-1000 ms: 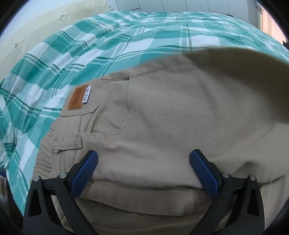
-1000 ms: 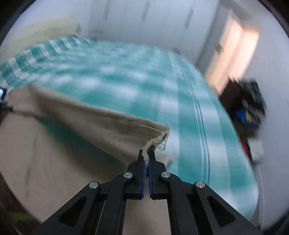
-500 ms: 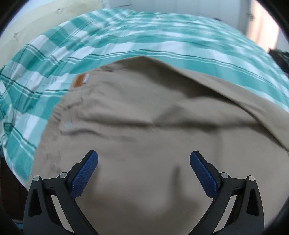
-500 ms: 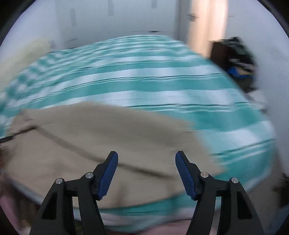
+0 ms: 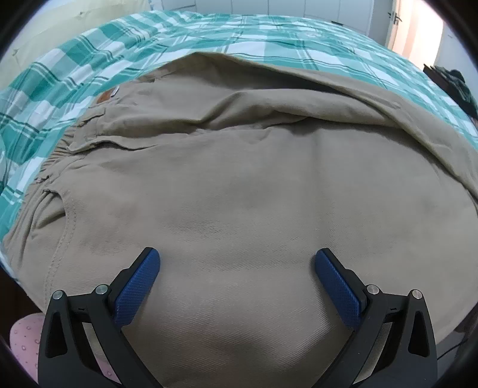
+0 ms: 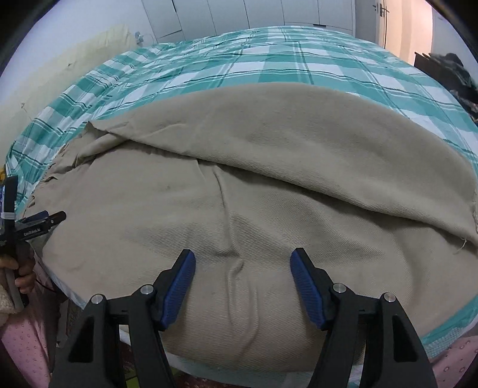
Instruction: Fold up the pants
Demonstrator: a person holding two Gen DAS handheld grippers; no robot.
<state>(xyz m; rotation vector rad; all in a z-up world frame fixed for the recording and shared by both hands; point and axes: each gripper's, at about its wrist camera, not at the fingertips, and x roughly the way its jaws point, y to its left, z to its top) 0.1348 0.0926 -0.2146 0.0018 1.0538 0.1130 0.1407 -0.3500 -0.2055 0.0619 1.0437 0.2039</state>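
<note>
Tan pants (image 5: 239,185) lie on a teal checked bed, one leg folded over the other. The waistband with a brown leather patch (image 5: 105,96) is at the left in the left wrist view. My left gripper (image 5: 237,256) is open and empty above the seat area. In the right wrist view the pants' legs (image 6: 269,185) fill the middle, with a frayed hem (image 6: 473,215) at the right. My right gripper (image 6: 242,259) is open and empty above the lower leg. The left gripper's tip (image 6: 44,222) shows at the left edge there.
The teal and white checked bedspread (image 6: 269,59) stretches far behind the pants. White wardrobe doors (image 6: 239,15) stand at the back. A dark cabinet with clothes (image 6: 448,71) is at the right. The bed's near edge runs just below both grippers.
My right gripper let go of the frayed leg hem and opened; the leg now lies folded over the other. Both grippers have drawn back towards the bed's near edge.
</note>
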